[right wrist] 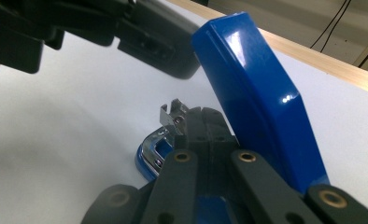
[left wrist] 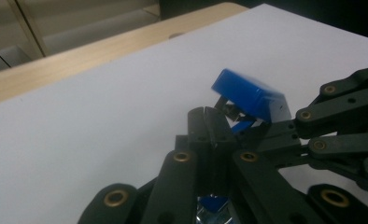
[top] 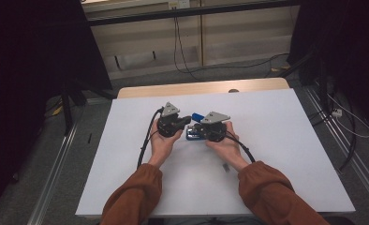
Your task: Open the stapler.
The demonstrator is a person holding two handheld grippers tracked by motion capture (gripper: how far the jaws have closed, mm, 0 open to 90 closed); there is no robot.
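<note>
A blue stapler (top: 195, 116) stands on the white tabletop (top: 276, 140) with its lid raised. Its glossy lid (right wrist: 261, 93) tilts up over a chrome staple channel (right wrist: 170, 122) and a blue base (right wrist: 144, 164). My left gripper (top: 187, 120) points right at the stapler. Its jaws are shut, and their tip (left wrist: 205, 122) sits just under the lid (left wrist: 250, 95). My right gripper (top: 195, 128) points left with its jaws shut, its tip (right wrist: 203, 122) between the lid and the channel. I see nothing pinched in either pair. The two grippers nearly meet.
A small dark object (top: 225, 167) lies on the table near the right forearm. A cable (top: 145, 140) trails from the left gripper and another (top: 246, 150) from the right. A wooden strip (top: 173, 89) runs along the far edge. Cables and rails lie on the floor around.
</note>
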